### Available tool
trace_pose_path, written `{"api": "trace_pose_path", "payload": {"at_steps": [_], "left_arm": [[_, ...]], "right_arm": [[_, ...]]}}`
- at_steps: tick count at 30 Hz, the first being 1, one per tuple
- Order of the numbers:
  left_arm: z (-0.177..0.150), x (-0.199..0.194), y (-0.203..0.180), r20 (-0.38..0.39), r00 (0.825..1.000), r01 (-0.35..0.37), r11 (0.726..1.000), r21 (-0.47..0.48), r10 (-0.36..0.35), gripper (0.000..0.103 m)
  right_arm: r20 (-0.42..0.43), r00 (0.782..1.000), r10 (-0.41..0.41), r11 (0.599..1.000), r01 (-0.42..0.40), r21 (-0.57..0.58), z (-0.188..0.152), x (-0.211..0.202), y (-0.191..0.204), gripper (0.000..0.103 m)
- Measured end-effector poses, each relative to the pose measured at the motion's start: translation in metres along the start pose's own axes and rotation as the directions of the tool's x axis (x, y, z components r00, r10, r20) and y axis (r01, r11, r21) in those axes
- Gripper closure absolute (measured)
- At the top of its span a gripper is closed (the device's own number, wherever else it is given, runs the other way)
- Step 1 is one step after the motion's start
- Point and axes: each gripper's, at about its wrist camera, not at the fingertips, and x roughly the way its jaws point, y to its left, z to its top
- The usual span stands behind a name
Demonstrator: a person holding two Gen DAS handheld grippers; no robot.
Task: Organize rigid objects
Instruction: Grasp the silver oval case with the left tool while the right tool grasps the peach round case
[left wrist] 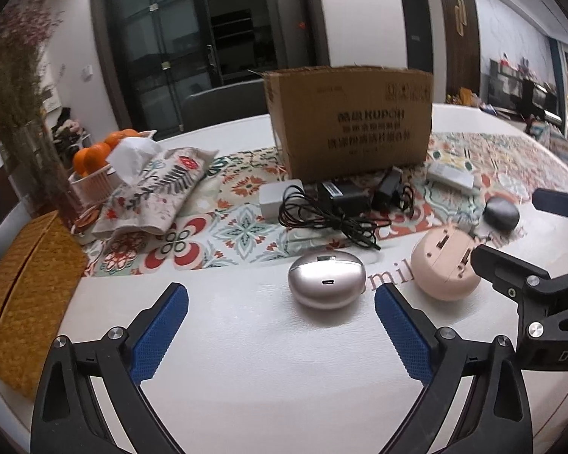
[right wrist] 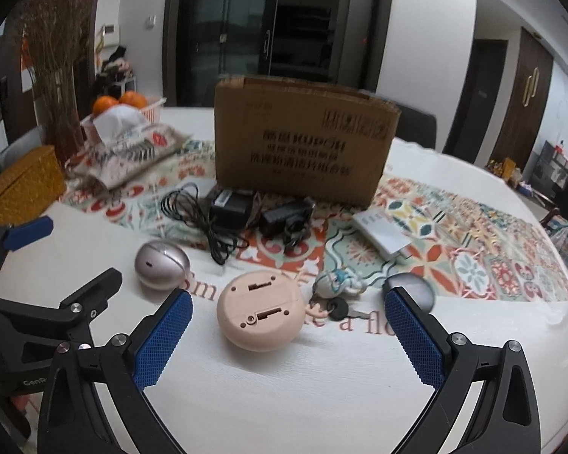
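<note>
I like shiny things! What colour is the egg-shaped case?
Silver egg-shaped case; best in the left wrist view.

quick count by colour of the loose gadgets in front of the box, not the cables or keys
silver: 1, earbud case
pink: 1, round device
black: 2, adapters
white: 2, charger and flat box
dark grey: 1, round puck
total: 7
</note>
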Motion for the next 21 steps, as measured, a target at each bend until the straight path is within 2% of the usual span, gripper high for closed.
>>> {"api": "trace_pose_path", "payload": {"at_steps": [7, 21], "left_arm": [[-0.001, 0.030, -0.006, -0.055, 0.998, 0.040, 0.997, 0.063, -0.037, 0.008], [0.002, 0.065, -0.019, -0.116, 0.990, 0.098, 0.982, 0.163, -0.079, 0.017]], "right_arm": [[-0.041, 0.999, 0.027, 0.999, -0.028, -0.024, -0.001, 0.024, 0.002, 0.001], [-0.129, 0.986, 0.107, 0.993, -0.113, -0.040, -0.002, 0.063, 0.005, 0.014]]}}
